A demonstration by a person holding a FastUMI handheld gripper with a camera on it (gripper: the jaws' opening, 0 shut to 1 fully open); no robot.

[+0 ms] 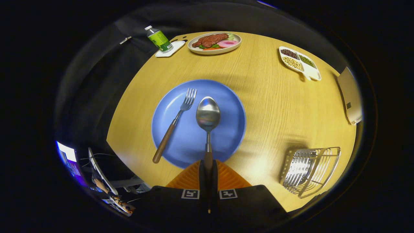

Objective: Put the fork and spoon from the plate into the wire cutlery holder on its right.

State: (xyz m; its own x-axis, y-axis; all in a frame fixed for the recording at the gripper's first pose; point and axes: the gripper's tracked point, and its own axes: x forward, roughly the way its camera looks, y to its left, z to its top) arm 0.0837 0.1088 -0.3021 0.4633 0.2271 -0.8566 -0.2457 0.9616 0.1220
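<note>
The gripper (208, 168) sits at the bottom centre of the frame, and its fingers (194, 178) are closed together on the wooden handle of the spoon (208, 113). The spoon points straight away from the fingers, with its metal bowl above the middle of the blue plate (226, 97). I cannot tell if the bowl touches the plate or is a little lifted.

The fork (174, 124) lies on the left part of the same plate, tilted, with its prongs toward the upper centre and its brown handle reaching over the plate's lower-left rim.

The wire cutlery holder (309, 171) is at the lower right of the frame, on the wooden bench (275, 106), well apart from the plate.

In the upper part of the frame the bench carries a plate of food (214, 43), to its left a green bottle (158, 39) on a small white tray (170, 50), and at the upper right a white divided dish (300, 61) with beans.
</note>
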